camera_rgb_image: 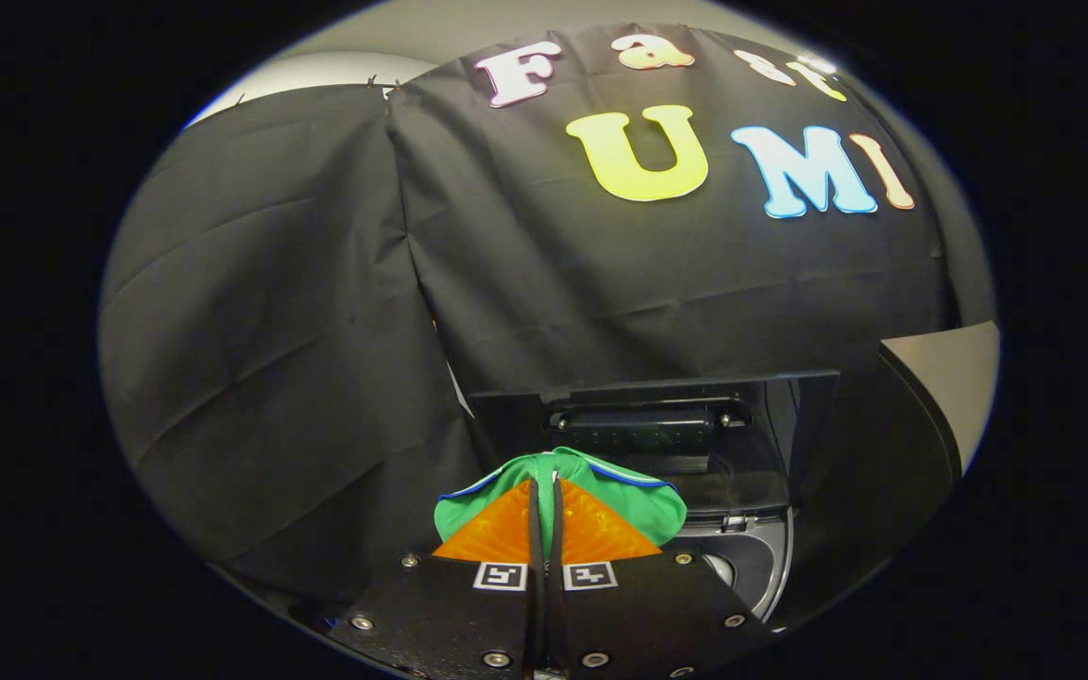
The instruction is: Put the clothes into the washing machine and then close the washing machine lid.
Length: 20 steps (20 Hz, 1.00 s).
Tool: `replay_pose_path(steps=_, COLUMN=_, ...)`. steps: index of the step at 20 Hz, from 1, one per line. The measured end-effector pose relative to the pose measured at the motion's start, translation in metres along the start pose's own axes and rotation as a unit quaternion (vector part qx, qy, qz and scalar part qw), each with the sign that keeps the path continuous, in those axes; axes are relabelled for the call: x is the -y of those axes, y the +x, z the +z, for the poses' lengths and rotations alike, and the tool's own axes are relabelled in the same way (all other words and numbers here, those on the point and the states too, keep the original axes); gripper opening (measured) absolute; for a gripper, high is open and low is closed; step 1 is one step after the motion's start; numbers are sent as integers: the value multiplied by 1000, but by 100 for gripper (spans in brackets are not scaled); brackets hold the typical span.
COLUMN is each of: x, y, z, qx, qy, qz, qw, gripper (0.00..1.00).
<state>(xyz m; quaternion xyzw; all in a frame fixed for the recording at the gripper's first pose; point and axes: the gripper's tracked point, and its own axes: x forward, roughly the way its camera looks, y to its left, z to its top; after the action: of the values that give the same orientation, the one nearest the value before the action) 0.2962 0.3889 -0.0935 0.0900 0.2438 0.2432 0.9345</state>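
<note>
Gripper (544,491) fingers pressed together pinching the green garment (634,501), bunched at the tips and held just short of the washing machine (742,557), whose lid (657,416) stands raised beyond (open, presumably so the garment can drop in next).

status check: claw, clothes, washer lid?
Claw shut on green garment. Washing machine just beyond, lid up. Garment not in yet.
</note>
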Motion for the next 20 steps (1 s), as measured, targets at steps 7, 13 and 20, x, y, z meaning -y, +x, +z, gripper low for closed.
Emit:
replay_pose_path(steps=7, x=24, y=22, z=-50, qx=-25, qy=-20, qz=-42, qw=999, gripper=1)
replay_pose_path(steps=13, x=46, y=36, z=-100, qx=-77, qy=-18, qz=-73, qw=994, gripper=5)
replay_pose_path(steps=20, x=62, y=35, z=-133, qx=-111, qy=-12, qz=-90, qw=990, gripper=12)
